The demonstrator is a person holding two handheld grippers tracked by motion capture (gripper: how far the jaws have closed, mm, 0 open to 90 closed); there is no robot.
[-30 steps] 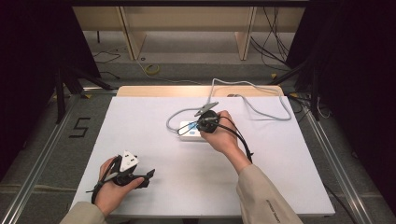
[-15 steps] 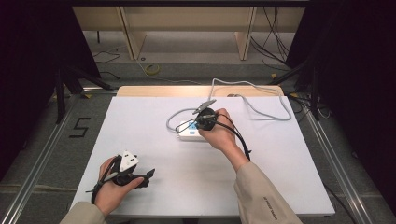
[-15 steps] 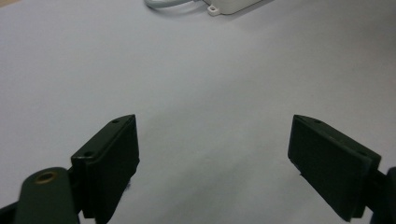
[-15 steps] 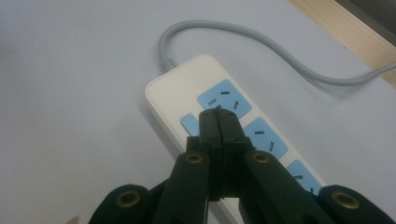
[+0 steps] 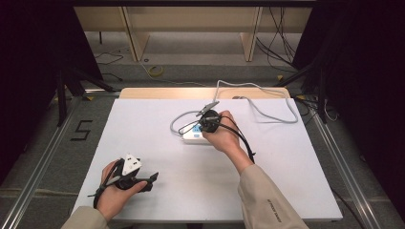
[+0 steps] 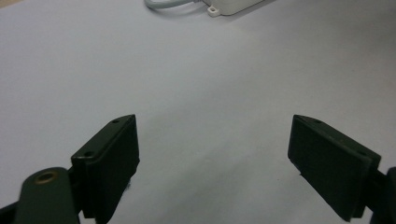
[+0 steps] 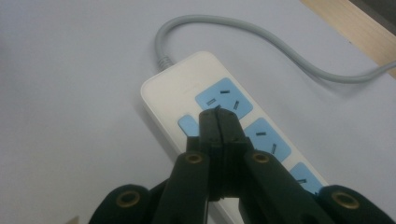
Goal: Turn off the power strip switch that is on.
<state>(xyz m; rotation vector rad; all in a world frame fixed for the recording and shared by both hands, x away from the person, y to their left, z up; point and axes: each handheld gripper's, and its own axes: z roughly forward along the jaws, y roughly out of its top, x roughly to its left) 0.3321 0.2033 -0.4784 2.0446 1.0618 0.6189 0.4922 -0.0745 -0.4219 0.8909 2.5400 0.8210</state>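
Little differs from the earlier frames: the right gripper (image 5: 206,125) has edged slightly left over the strip, and the left gripper (image 5: 152,180) has kept its place.

The white plastic power strip with pale blue socket panels (image 7: 196,91) lies mid-table on the white table top (image 5: 143,138). Its grey cable (image 5: 267,112) loops away to the far right. The right hand (image 5: 224,136) reaches forward from the near right, and the gripper points down at the strip. Its jaws are pressed together with nothing between them, tips at the small blue switch (image 7: 187,125).

The left hand (image 5: 114,193) rests at the near left edge, its gripper level, pointing right, jaws spread wide and empty.
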